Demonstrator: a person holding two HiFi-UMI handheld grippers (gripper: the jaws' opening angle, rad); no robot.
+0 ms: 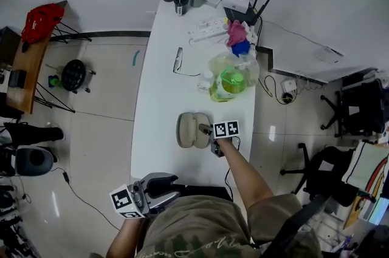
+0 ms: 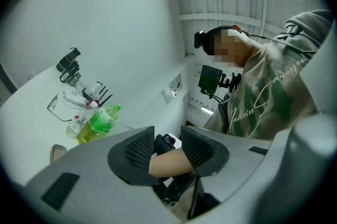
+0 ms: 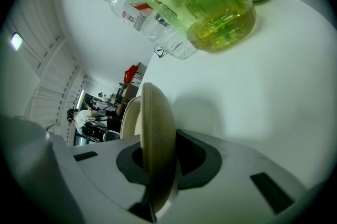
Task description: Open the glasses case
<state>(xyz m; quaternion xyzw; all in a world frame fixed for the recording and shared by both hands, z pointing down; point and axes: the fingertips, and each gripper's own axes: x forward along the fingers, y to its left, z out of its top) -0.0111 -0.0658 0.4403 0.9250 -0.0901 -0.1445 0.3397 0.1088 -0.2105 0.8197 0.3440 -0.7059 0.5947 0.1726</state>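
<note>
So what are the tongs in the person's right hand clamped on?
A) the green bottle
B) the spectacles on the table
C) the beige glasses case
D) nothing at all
C: in the right gripper view the right tongs are shut on the edge of one half of the beige glasses case, while the green bottle lies farther off, untouched.

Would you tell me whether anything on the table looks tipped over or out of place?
Yes: the green bottle and the clear bottle beside it lie on their sides past the glasses case, not upright. No spill shows.
</note>
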